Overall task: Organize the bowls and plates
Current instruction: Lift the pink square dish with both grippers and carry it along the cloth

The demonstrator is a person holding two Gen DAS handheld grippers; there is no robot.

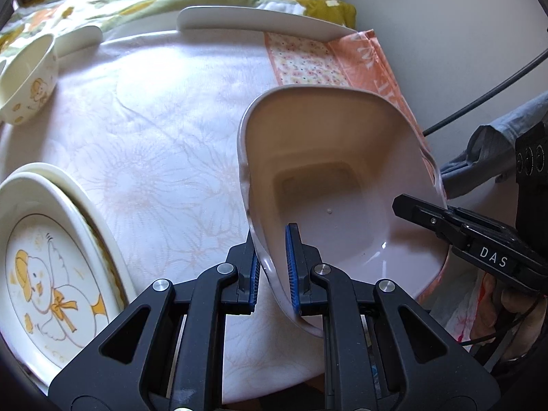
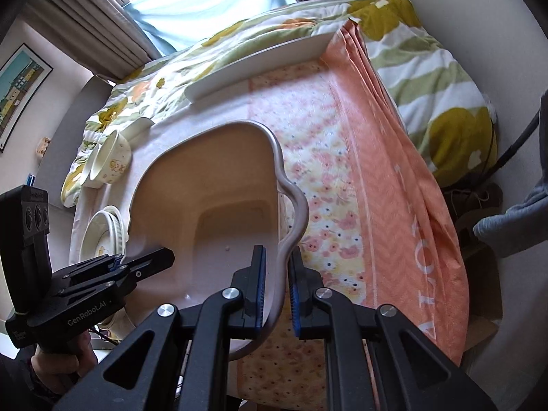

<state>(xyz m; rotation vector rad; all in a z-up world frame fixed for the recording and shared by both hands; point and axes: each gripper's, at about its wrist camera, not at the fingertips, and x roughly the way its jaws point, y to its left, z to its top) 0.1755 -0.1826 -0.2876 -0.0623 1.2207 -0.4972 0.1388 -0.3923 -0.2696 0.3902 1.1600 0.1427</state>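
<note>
ITEM: large pale pink-white glazed ceramic bowl, squarish with wavy rim point(image 1: 328, 157), tilted, held off the table btw both claws, above the cloth's right part.

GRIP: left gripper point(image 1: 275, 267) clenched on the bowl's left rim, blue pads either side of the wall. Right gripper point(image 2: 276, 287) likewise clamped on the opposite rim.

RISKS (judged): thin-edge pinch on smooth glaze; bowl could slip or pivot if one hand leads the other. Uneven descent could knock a rim on the table. Cloth folds may leave it rocking when set down.

OTHER WARE: stack of cream round plates w/ duck print point(image 1: 51, 274), near left edge; small cream bowl w/ same duck print point(image 1: 30, 85), far left; white flat rectangular tray point(image 1: 260, 22), far edge. All well apart from the held bowl.

SURFACE: round table under pale floral cloth point(image 1: 154, 137); orange floral towel point(image 2: 342, 178) over right side.

ROOM: floral quilt point(image 2: 428, 68) behind, curtained window point(image 2: 191, 3), framed picture point(image 2: 20, 92) on wall.
</note>
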